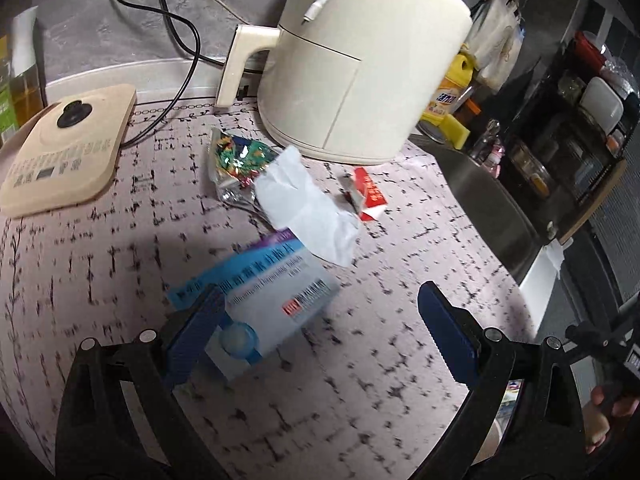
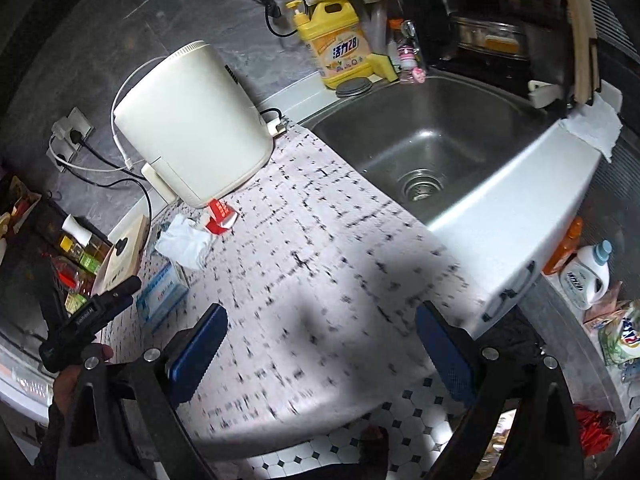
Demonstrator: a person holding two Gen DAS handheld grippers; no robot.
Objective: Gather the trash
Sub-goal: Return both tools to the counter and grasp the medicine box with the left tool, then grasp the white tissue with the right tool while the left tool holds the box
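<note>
Trash lies on the patterned counter mat [image 1: 120, 264]: a blue-and-white medicine box [image 1: 276, 292], a crumpled white tissue [image 1: 308, 208], a shiny colourful wrapper [image 1: 236, 160] and a red-and-white packet [image 1: 368, 196]. My left gripper [image 1: 320, 328] is open, low over the mat, with its left finger [image 1: 196, 332] beside the box's near end. My right gripper [image 2: 320, 352] is open and empty above the mat's front edge. In the right wrist view the box [image 2: 160, 292], tissue [image 2: 184, 240] and red packet [image 2: 220, 216] lie far left.
A cream air fryer [image 1: 360, 60] stands behind the trash, with cables and a beige base unit [image 1: 68, 148] to the left. A steel sink [image 2: 424, 148] lies to the right, with a yellow detergent bottle [image 2: 340, 48] behind it. Bottles and bags sit on the floor [image 2: 592, 280].
</note>
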